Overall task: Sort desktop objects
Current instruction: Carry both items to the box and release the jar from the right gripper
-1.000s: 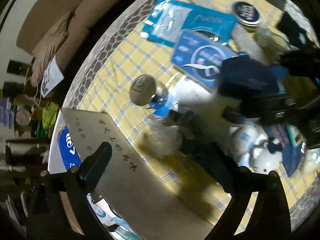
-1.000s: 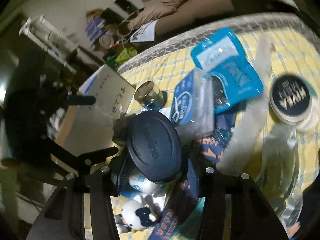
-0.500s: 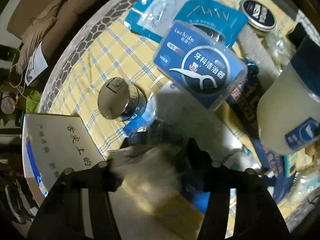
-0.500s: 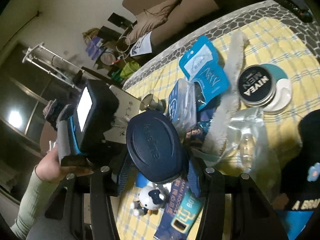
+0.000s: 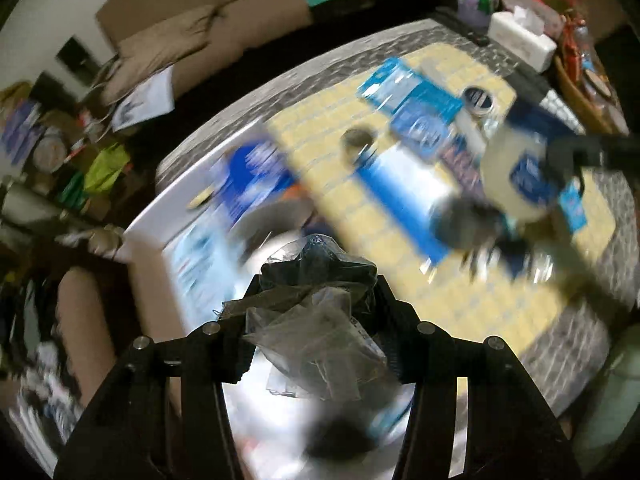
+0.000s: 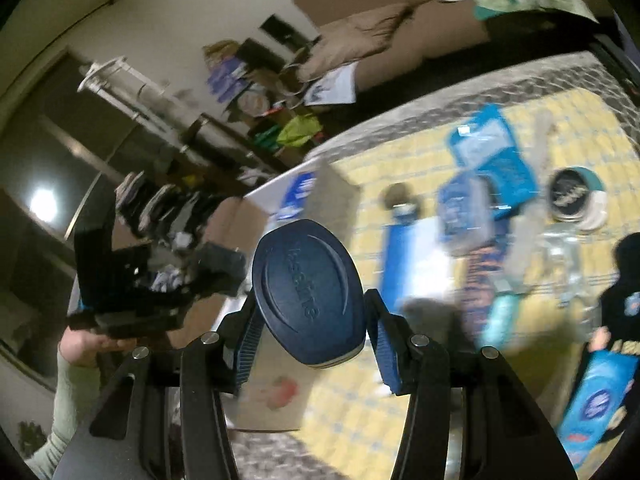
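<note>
My left gripper (image 5: 316, 300) is shut on a crumpled clear plastic bag with something dark inside (image 5: 320, 316) and holds it above an open cardboard box (image 5: 192, 248) at the table's left end. My right gripper (image 6: 310, 312) is shut on a Vaseline jar with a dark blue lid (image 6: 308, 288), held in the air; the jar also shows in the left wrist view (image 5: 520, 176). The left gripper and the hand holding it show in the right wrist view (image 6: 132, 280), over the box (image 6: 320, 200).
On the yellow checked cloth (image 6: 400, 152) lie blue packets (image 6: 492, 156), a dental pick box (image 6: 460, 208), a Nivea tin (image 6: 568, 196), a metal-capped bottle (image 6: 396, 196) and a clear bag (image 6: 564, 256). A sofa (image 5: 180, 36) stands behind the table.
My left gripper closed on the plastic bag, lifted it and swung left over the box. My right gripper rose with the jar and moved back from the table.
</note>
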Tool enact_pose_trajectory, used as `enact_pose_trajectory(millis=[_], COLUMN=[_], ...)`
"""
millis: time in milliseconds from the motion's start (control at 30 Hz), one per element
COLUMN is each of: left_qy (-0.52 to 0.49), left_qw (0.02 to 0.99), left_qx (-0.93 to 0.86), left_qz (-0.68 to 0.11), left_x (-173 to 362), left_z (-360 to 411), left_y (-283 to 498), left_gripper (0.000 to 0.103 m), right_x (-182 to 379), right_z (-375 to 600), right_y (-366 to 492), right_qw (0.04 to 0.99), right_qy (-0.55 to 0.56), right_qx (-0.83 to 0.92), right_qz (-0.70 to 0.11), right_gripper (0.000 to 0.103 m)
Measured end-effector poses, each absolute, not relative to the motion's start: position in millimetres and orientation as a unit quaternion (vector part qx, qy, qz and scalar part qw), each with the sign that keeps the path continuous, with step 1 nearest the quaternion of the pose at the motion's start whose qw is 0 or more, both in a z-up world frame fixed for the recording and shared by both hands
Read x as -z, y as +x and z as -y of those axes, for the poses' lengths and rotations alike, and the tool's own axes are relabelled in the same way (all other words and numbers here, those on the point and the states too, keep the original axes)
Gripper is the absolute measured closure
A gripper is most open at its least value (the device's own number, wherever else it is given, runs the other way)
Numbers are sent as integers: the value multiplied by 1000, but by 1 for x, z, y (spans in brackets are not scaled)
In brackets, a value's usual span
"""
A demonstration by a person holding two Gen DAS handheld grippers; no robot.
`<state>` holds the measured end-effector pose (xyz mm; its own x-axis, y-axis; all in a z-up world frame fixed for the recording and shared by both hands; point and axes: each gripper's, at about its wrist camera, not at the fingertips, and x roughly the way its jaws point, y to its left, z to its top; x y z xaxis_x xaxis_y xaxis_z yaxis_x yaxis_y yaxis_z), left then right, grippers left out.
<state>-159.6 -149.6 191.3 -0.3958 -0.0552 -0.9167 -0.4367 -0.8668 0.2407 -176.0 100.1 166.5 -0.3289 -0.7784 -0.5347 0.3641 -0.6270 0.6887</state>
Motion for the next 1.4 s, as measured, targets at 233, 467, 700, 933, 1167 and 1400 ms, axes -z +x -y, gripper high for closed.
enact_pose_trajectory(millis=[233, 467, 700, 933, 1167, 1400], left_qy=[-562, -581, -574, -565, -586, -607], left_qw=[72, 74, 93, 115, 108, 97], left_qx=[-806, -800, -806, -809, -788, -769], left_qz=[-172, -125, -109, -110, -155, -175], left_x=[-177, -134, -120, -130, -108, -85], left_z=[261, 307, 326, 332, 315, 301], left_y=[-98, -75, -57, -43, -54, -63], left_gripper=[55, 54, 54, 54, 54, 54], right_x=[-177, -118, -71, -64, -62, -97], right_z=[22, 142, 214, 252, 248, 234], right_y=[-152, -151, -163, -167, -179, -171], right_qw=[434, 452, 456, 506, 478, 443], right_qy=[473, 535, 592, 614, 613, 561], right_qx=[732, 676, 645, 591, 624, 699], right_qz=[228, 228, 160, 129, 77, 1], right_gripper=[51, 51, 52, 52, 44, 30])
